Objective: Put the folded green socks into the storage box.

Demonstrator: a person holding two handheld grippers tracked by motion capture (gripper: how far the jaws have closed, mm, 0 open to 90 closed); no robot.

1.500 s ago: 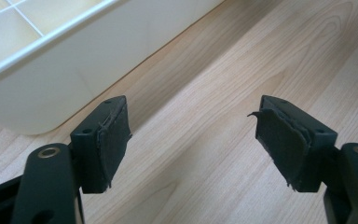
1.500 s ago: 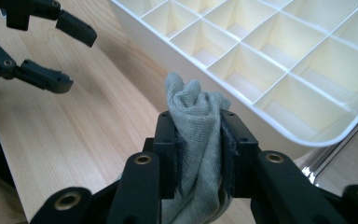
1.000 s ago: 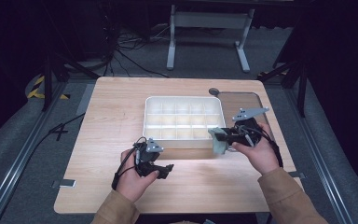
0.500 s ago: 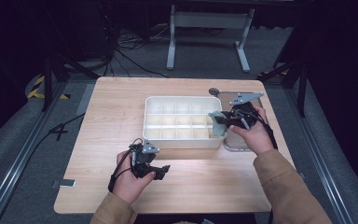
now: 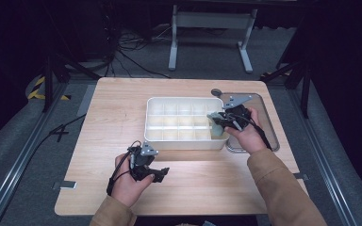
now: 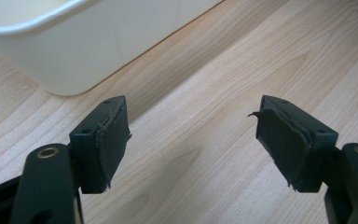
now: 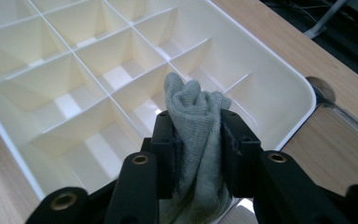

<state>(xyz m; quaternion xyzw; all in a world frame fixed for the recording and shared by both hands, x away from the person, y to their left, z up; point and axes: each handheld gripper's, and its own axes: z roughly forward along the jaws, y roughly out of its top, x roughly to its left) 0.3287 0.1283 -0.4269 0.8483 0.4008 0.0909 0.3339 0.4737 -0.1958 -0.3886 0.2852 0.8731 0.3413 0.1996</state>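
Note:
A white divided box (image 5: 184,120) with several compartments stands in the middle of the wooden table (image 5: 113,108). My right gripper (image 5: 215,123) is shut on a bunched grey-green cloth (image 7: 198,126), held over the box's right end; the cloth's top bulges above the jaws over the white box (image 7: 74,84). The cloth (image 5: 215,128) shows as a pale lump at the box's right rim. My left gripper (image 5: 162,173) rests low over the table in front of the box, jaws wide apart with nothing between them. Its fingers (image 6: 107,140) frame bare wood, the box's corner (image 6: 88,42) just beyond.
A clear shallow tray (image 5: 252,125) lies right of the box, under my right hand. A round dark hole (image 5: 216,92) sits in the tabletop behind it. Table legs, cables and a grey stand (image 5: 207,28) lie beyond the far edge.
My right gripper has carried the cloth away from me and leftward, from in front of the box's right corner to over its right end. The left hand has stayed in place.

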